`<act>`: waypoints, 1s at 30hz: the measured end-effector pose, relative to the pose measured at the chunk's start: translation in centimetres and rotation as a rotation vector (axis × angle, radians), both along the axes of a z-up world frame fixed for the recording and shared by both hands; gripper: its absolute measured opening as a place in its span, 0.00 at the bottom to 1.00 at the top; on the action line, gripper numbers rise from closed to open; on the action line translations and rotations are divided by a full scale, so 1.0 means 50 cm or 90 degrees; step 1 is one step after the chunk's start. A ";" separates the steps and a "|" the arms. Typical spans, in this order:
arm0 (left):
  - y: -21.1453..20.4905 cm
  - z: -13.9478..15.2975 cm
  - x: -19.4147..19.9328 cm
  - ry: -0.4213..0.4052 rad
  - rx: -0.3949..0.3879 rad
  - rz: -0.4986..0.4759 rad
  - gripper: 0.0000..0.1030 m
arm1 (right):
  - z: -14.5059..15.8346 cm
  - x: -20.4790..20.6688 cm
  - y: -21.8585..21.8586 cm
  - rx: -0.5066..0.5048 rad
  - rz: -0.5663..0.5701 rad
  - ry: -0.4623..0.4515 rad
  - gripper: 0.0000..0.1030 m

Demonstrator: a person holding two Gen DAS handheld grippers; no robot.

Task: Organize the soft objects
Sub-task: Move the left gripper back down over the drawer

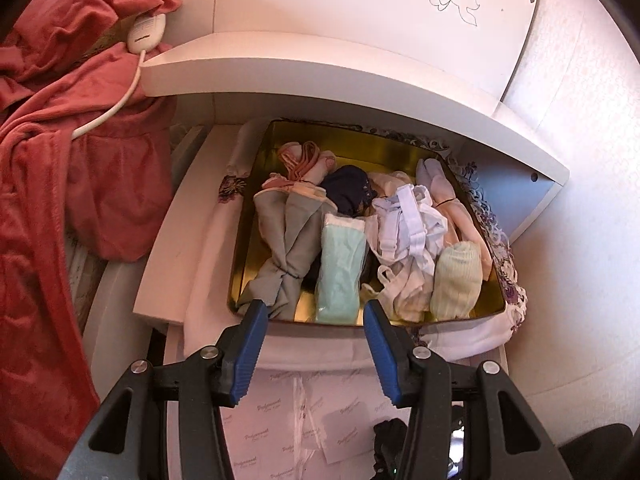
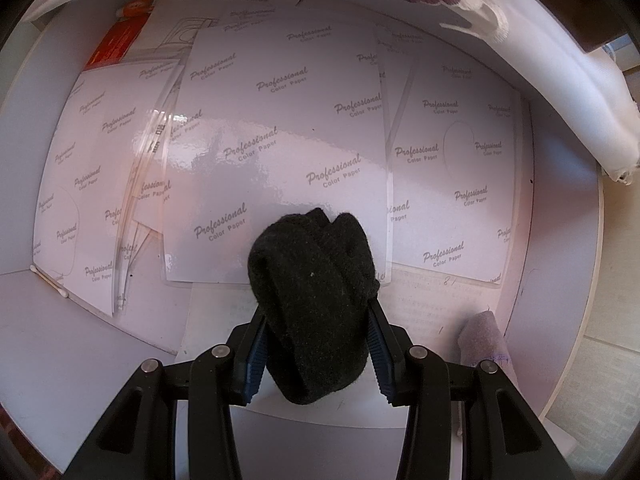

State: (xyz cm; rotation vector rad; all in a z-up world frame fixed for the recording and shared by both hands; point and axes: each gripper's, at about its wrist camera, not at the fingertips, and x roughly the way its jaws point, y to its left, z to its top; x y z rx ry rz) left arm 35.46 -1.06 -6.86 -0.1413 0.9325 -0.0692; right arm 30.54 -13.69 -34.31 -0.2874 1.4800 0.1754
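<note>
A gold metal tin (image 1: pixel 280 140) sits on a white cloth on a shelf, filled with several rolled soft items: a grey bundle (image 1: pixel 280 240), a mint roll (image 1: pixel 340 268), a dark navy item (image 1: pixel 348 192), white strappy garments (image 1: pixel 408 236) and a pale green roll (image 1: pixel 456 284). My left gripper (image 1: pixel 316 312) hovers open just in front of the tin's near rim, nothing between its blue fingers. In the right wrist view my right gripper (image 2: pixel 318 316) points down over sheets of paper and is shut on a rolled black sock (image 2: pixel 312 300).
A red robe (image 1: pixel 60 160) hangs at the left with a white corded controller (image 1: pixel 146 32) on it. A white shelf (image 1: pixel 320 76) overhangs the tin. Printed paper sheets (image 2: pixel 280 140) cover the lower shelf; a small lilac cloth (image 2: pixel 482 340) lies at its right.
</note>
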 end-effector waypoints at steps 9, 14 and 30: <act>0.006 0.002 -0.056 -0.005 0.008 0.000 0.49 | 0.001 0.000 -0.001 0.000 -0.001 -0.001 0.44; 0.005 -0.008 -0.089 0.004 0.015 -0.003 0.49 | 0.004 0.002 0.000 -0.001 -0.001 -0.002 0.44; 0.003 -0.076 -0.143 0.048 0.044 -0.015 0.49 | 0.009 -0.003 0.004 0.000 0.000 -0.007 0.44</act>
